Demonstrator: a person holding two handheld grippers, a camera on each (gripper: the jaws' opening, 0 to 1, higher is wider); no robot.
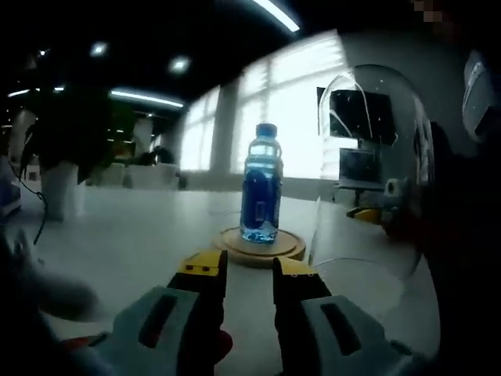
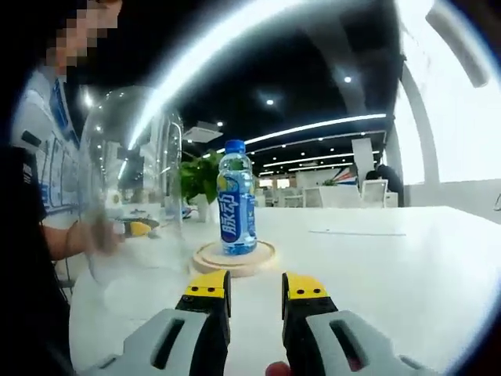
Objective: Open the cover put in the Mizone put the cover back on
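A blue Mizone bottle (image 1: 261, 188) with a blue cap stands upright on a round wooden base (image 1: 262, 244) on the white table. The clear glass dome cover (image 1: 376, 168) is off the base, just to its right in the left gripper view. In the right gripper view the bottle (image 2: 236, 205) stands on the base (image 2: 234, 258), with the dome (image 2: 129, 184) to its left. My left gripper (image 1: 250, 266) is open just short of the base, with nothing between its jaws. My right gripper (image 2: 257, 286) is open too, close to the base, and holds nothing.
A person stands by the dome, with a hand (image 2: 100, 236) and a yellow-tipped object (image 2: 139, 228) seen through the glass. A potted plant (image 2: 200, 182) stands behind the bottle. The white table (image 2: 376, 258) stretches wide to the right. A white pot (image 1: 61, 188) stands at the far left.
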